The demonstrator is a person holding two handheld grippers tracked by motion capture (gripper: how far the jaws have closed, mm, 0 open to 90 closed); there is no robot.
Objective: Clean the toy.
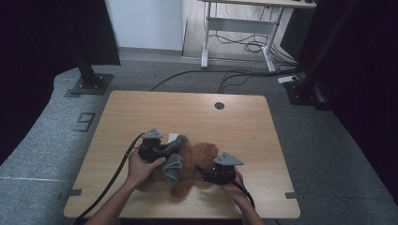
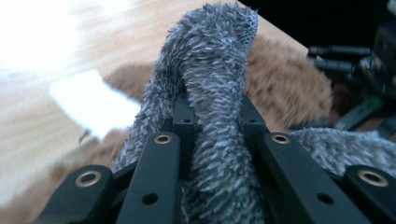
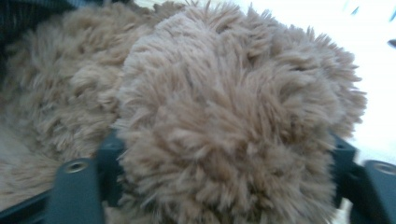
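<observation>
The brown plush bear [image 1: 195, 166] lies on the table [image 1: 244, 126] near its front edge, with a grey fuzzy scarf [image 1: 172, 157] draped over its left part. The left hand-held gripper [image 2: 212, 116] is clamped tight on a fold of the scarf. The right hand-held gripper [image 3: 224, 154] stands half open around a lobe of the bear's fur; whether its pads press on it I cannot tell. If the left pulls while the right has no firm hold, the whole bear may drag along, or the slick pile may slip free. A white tag [image 2: 91, 105] beside the bear is blank; no writing is readable.
</observation>
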